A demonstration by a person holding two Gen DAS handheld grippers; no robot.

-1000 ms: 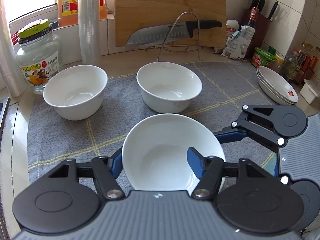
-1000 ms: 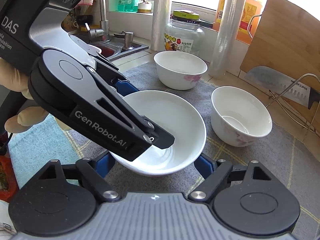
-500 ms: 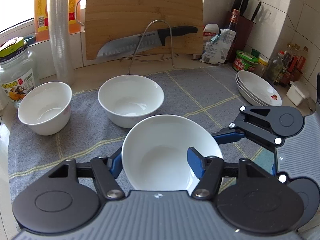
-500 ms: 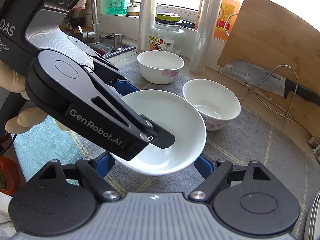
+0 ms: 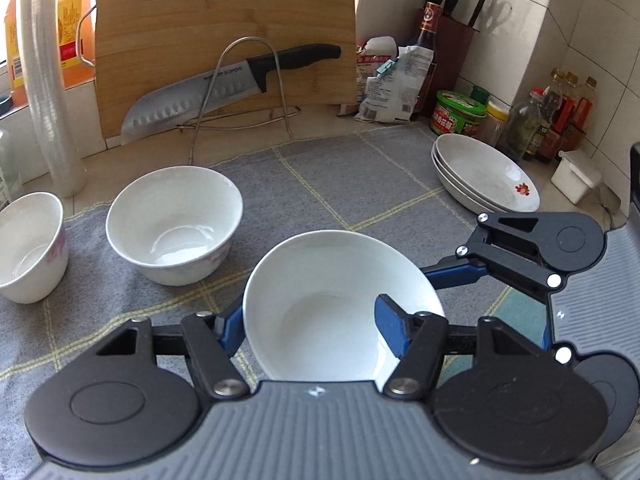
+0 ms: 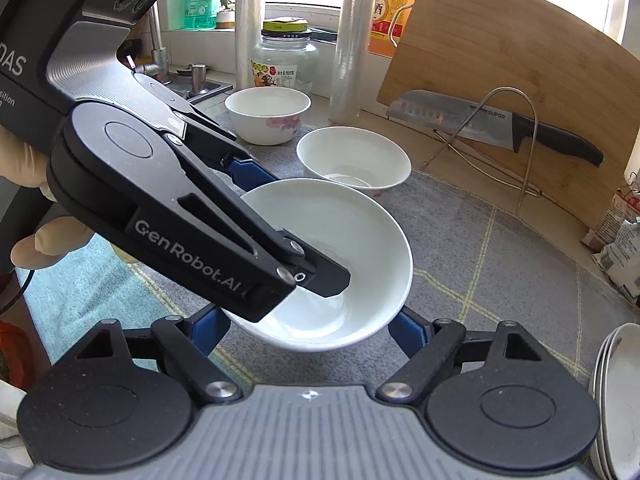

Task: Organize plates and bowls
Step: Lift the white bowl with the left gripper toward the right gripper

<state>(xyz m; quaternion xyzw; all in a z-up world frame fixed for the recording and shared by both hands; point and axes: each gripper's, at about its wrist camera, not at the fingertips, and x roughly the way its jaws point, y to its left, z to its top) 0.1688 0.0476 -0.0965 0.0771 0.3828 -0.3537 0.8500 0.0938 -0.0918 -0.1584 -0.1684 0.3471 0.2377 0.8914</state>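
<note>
Both tools carry one shallow white plate above the grey checked mat. One pad of the left tool is set inside the plate and the other outside its rim, so the wall is pinched. The right tool is closed around the plate's underside from the near side, probably to share the weight and keep it level. A stack of matching plates lies at the far right of the surface, the likely destination. Two deeper bowls are left on the mat at the left, apart from the plates.
</note>
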